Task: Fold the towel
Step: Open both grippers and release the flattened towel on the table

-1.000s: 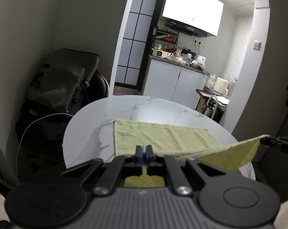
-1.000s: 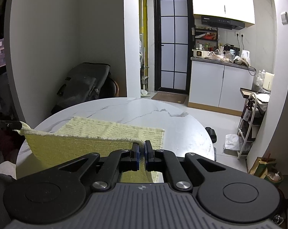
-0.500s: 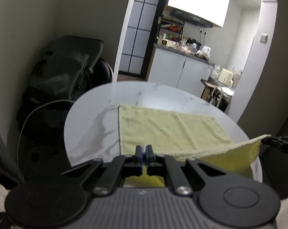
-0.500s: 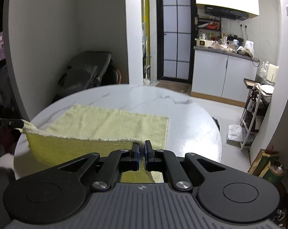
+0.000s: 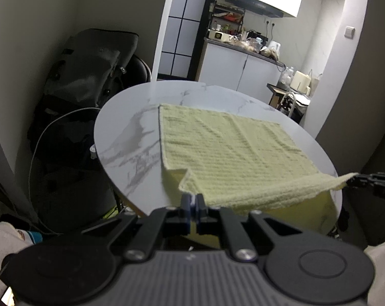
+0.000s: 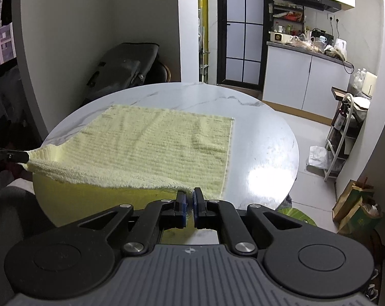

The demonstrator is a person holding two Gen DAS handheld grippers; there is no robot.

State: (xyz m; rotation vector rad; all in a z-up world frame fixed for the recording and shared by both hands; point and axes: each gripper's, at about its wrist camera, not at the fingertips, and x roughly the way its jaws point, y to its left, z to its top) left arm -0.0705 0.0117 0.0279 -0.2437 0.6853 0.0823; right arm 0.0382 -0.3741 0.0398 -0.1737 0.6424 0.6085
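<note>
A pale yellow towel [image 5: 225, 145] lies spread on a round white marble table [image 5: 131, 137]; it also shows in the right wrist view [image 6: 156, 142]. Its near edge is lifted off the table and stretched between my two grippers. My left gripper [image 5: 192, 199] is shut on the towel's near left corner. My right gripper [image 6: 188, 196] is shut on the near right corner. Each gripper's tip shows at the side of the other's view, the right one [image 5: 370, 178] and the left one [image 6: 9, 156]. Towel hangs below the lifted edge.
A dark chair with a bag [image 5: 90, 71] and cables stands left of the table. A kitchen counter [image 6: 307, 51] and a glass door [image 6: 240, 30] lie beyond. A wire rack [image 6: 345, 127] and paper bags [image 6: 358, 211] stand on the floor at right.
Both grippers have risen and tilted down with the towel's near edge; more of the towel's top shows and the held edge sits higher over the table.
</note>
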